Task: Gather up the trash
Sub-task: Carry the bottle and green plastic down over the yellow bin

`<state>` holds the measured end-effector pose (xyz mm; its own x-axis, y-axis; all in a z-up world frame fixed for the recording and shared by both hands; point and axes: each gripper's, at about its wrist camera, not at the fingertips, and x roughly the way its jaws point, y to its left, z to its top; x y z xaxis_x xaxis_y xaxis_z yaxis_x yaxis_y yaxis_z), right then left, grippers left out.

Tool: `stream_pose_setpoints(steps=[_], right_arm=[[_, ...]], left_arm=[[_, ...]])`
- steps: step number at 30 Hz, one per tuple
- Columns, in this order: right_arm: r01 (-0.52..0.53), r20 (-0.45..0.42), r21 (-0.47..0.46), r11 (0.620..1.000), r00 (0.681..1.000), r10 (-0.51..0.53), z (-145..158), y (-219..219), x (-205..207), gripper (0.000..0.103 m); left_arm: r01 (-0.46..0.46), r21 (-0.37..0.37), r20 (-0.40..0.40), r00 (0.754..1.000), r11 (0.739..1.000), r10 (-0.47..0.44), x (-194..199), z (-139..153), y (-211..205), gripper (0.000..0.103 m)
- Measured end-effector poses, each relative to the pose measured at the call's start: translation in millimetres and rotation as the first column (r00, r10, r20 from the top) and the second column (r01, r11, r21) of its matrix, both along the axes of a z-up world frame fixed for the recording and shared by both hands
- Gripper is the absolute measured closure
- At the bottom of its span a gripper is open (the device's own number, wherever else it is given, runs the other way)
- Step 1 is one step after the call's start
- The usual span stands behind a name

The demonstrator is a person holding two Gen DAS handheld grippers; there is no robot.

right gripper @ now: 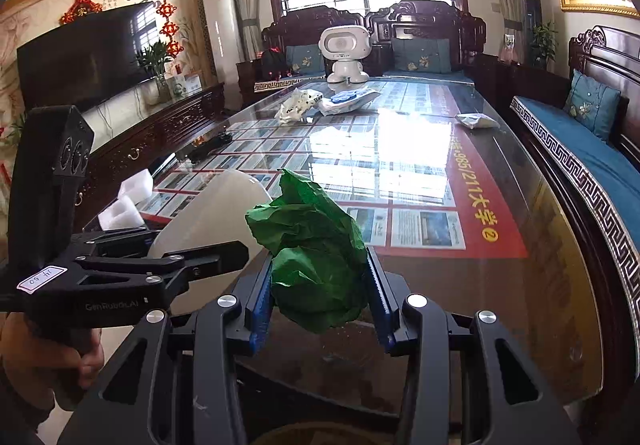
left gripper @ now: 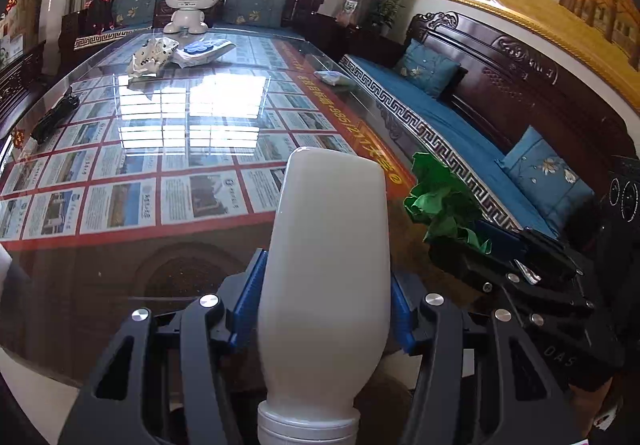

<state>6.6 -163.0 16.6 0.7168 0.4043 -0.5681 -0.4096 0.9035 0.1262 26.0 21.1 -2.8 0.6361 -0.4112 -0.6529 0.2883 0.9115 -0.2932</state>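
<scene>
Ahead of both your tongs the glossy glass table (right gripper: 420,149) runs long and mostly bare. Your left tongs (left gripper: 325,293) clamp a smooth white bottle (left gripper: 332,245), cap toward you. Your right tongs (right gripper: 318,295) pinch crumpled green paper (right gripper: 312,245). Wrappers (right gripper: 320,103) lie far ahead.

Long glass-topped surface (right gripper: 440,181) over printed sheets carries: white robot figurine (right gripper: 346,53), crumpled white wrappers (right gripper: 296,107), flat blue-white packet (right gripper: 350,99), grey pouch (right gripper: 476,121).

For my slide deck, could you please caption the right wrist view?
Right gripper clamps crumpled green paper above the glass table.
</scene>
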Motion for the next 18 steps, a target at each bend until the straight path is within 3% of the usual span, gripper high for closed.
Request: stream_pose_setpoints(steps=[7,18], right_arm=[[0.063,-0.012,-0.013,0.998,0.998,-0.063,-16.8,-18.9,-36.1,0.062],[0.074,-0.103,-0.051,0.996,0.991,-0.079,-75.8,-36.5,-114.8,0.062]], left_arm=[[0.044,0.01,-0.008,0.999,0.999,-0.044,-32.9,-20.4,-16.2,0.049],[0.168,0.058,-0.068,0.984,0.984,-0.164,-104.3,-73.0,-35.4,0.049]])
